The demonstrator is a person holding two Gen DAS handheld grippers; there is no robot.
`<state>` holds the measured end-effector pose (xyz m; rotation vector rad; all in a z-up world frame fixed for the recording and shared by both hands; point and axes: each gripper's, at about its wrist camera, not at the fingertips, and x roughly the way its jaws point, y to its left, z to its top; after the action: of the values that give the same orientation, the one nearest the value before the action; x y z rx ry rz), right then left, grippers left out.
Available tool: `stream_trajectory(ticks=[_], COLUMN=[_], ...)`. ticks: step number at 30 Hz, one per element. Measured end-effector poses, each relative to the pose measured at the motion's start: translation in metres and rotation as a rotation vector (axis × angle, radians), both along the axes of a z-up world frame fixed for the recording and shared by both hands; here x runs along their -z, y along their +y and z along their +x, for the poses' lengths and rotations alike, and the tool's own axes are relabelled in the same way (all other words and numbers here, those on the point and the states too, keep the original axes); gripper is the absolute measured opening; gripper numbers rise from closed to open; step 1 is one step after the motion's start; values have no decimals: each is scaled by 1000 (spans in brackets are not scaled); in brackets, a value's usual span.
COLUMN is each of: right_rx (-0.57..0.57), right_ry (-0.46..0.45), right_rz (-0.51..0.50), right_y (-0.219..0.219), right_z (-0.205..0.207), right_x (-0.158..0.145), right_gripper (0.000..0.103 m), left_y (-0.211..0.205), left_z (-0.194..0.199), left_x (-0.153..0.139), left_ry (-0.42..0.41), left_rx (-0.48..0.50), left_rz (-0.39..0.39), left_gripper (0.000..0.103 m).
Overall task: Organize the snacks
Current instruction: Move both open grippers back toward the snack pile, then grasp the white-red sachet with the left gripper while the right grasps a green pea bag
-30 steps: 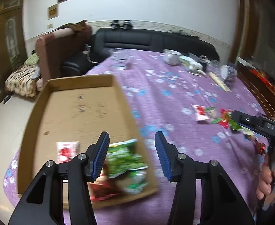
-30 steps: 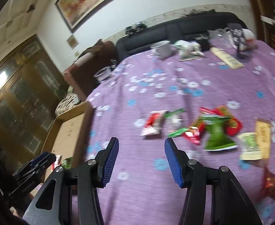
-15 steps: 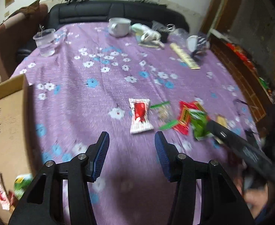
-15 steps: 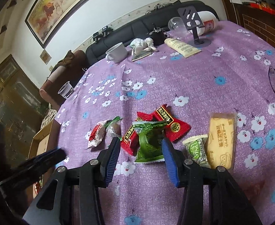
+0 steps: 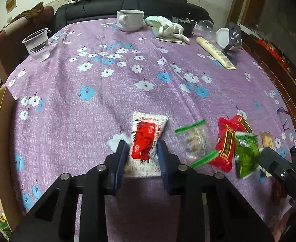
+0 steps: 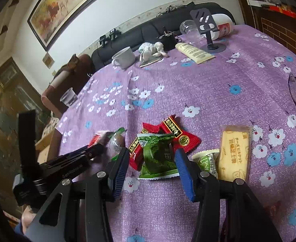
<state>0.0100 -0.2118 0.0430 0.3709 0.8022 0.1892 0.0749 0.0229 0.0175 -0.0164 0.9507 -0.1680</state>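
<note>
The left claw (image 5: 142,148) points steeply down at the tabletop (image 5: 107,92), its jaws closing around the red-and-white snack packet (image 5: 146,141), having left the cardboard box. The right claw (image 6: 152,157) angles down, jaws opening astride the green packet (image 6: 158,157), now nearer the snacks than a second ago.

Left wrist view: fisheye mounted behind the left claw (image 5: 142,151), looking steeply down and forward along its fingers, close over the bench (image 5: 107,104), toward the black sofa (image 5: 131,6) at the far edge. Right wrist view: same mounting behind the right claw (image 6: 151,160), tilted down less steeply, facing the same far side and wall painting (image 6: 71,6). Shared field: the snack cluster, white mug (image 5: 129,20), and each view catches the other claw at its edge.
</note>
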Motion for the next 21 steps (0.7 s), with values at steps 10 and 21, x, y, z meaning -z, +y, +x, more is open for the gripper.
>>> stream_trajectory(ticks=[10,21], right_rx=[-30,-29], right_ry=[25,-80], right_rz=[-182,-148], right_y=[29,31], right_z=[10,-6], right_x=[17,0], right_gripper=[35,23], left_y=[10,17], left_z=[-28,-28], left_x=[1,-10], left_ry=[-40,-93], left_rx=[0,13], left_rz=[-50,-65], left_gripper=[24,24])
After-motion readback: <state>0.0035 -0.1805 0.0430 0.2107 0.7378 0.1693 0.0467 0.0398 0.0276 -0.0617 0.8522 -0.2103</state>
